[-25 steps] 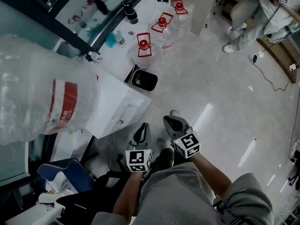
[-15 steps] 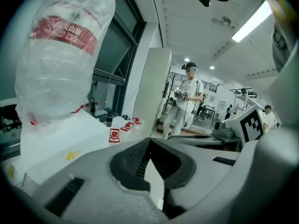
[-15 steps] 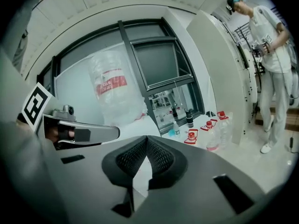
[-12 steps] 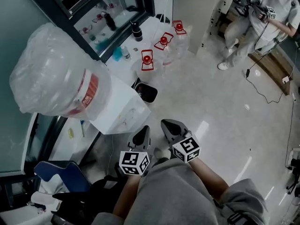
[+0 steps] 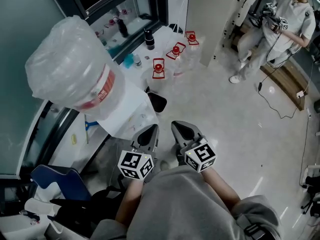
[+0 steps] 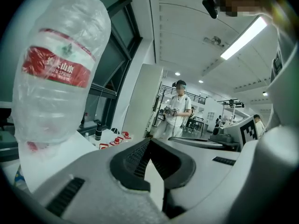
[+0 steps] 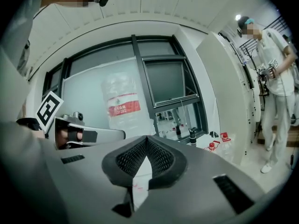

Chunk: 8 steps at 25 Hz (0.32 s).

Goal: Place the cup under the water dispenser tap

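The water dispenser (image 5: 127, 111) is a white box at the left, topped by a big clear bottle (image 5: 75, 66) with a red label. No cup shows in any view, and the tap is hidden. My left gripper (image 5: 146, 135) and right gripper (image 5: 183, 132) are held side by side close to the person's body, level with the dispenser's near corner. Both are shut with nothing between the jaws. In the left gripper view the bottle (image 6: 56, 73) fills the left side above the shut left gripper (image 6: 148, 142). The right gripper view has the bottle (image 7: 124, 107) beyond the shut right gripper (image 7: 146, 140).
Three water jugs with red caps (image 5: 159, 67) stand on the floor by the window wall. A black bin (image 5: 158, 102) sits beside the dispenser. A blue chair (image 5: 52, 180) is at the lower left. A person (image 5: 280, 26) stands at the upper right near a floor cable (image 5: 280, 111).
Both grippers have risen together and sit closer to the dispenser's corner. The head view has swung, so the bottle now stands more upright in the frame.
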Tool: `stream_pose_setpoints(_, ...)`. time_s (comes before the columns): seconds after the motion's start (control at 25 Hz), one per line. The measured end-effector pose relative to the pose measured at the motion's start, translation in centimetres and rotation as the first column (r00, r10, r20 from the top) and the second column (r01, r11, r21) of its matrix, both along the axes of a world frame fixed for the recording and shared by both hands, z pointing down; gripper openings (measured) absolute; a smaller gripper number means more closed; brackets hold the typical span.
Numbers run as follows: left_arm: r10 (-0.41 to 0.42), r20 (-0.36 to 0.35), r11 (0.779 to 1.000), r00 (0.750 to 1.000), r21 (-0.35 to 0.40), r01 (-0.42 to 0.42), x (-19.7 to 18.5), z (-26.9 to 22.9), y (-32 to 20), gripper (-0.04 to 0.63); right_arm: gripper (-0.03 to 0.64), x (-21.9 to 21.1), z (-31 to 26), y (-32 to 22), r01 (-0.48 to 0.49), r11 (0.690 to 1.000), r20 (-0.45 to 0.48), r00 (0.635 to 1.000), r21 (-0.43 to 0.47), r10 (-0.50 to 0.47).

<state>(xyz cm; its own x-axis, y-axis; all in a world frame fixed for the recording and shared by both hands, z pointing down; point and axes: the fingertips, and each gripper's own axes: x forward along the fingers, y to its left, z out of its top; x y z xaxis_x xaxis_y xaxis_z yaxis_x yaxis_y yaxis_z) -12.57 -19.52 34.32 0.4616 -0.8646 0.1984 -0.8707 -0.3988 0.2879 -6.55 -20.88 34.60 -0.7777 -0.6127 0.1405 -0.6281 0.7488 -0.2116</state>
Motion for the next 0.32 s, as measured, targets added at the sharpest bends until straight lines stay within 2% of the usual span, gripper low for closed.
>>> stream_pose_setpoints(0.32,-0.007,0.019,1.0,1.0,0.026,0.007,-1.0,-0.2,1.6,0.008,0.011,-1.1,-0.6,1.2,-0.004,1.0,0.01,1.0,0.012,0.004)
